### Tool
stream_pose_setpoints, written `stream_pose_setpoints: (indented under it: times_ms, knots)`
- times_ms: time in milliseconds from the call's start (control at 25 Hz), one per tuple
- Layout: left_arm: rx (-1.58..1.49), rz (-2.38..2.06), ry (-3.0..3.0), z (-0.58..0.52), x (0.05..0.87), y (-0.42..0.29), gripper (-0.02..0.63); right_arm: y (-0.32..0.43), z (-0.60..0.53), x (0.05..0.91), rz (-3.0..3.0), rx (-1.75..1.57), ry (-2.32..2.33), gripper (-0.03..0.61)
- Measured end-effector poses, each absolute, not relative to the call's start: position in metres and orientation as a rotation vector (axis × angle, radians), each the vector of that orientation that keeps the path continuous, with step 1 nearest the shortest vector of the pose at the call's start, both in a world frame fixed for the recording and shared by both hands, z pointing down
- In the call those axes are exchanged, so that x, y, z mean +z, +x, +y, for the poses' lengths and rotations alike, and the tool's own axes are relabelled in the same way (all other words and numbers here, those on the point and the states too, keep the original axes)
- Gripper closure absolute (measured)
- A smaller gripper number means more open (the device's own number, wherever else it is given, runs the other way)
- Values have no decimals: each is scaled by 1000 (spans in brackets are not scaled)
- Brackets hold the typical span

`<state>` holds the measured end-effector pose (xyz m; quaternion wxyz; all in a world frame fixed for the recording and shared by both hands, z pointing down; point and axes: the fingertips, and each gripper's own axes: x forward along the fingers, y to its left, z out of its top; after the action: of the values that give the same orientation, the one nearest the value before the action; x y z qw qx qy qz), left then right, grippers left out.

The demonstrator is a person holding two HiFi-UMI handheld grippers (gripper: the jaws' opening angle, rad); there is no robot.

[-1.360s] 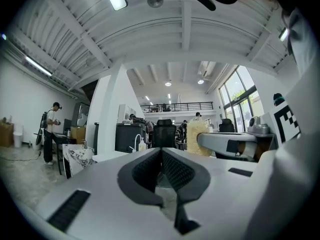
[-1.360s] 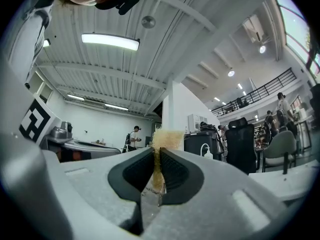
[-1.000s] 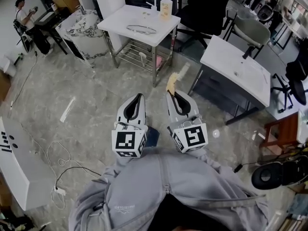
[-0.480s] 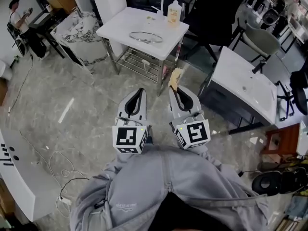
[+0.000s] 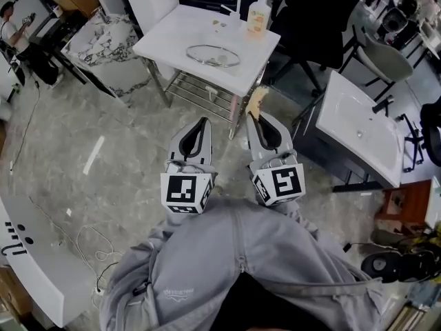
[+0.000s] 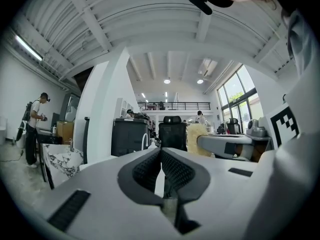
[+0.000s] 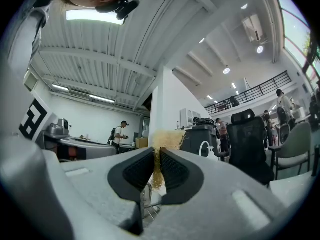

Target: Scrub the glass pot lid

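My right gripper point(image 7: 155, 159) is clamped on a yellow sponge point(image 7: 166, 140); my left gripper point(image 6: 161, 156) is clenched tight on nothing. The glass lid point(image 5: 212, 55) lies flat on the white table point(image 5: 172, 33) ahead, near a soap bottle point(image 5: 258, 18), well apart from both grippers

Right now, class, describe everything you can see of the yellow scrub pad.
The scrub pad is pale yellow, with a fuzzy, fibrous look and ragged edges. It stands on edge, pinched between the jaws of the right hand-held gripper, its front part sticking out past the tips. It is in the air above the floor; only that gripper touches it.
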<state>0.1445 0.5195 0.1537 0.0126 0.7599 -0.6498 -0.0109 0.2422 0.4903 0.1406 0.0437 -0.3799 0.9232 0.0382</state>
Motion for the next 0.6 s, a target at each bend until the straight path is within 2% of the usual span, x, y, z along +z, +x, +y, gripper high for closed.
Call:
stream_pose_setpoints:
  times_ms: [600]
  knots:
    - [-27,-2020,2287,473,180,77,604,179,428,154,2857,88,-1145,549]
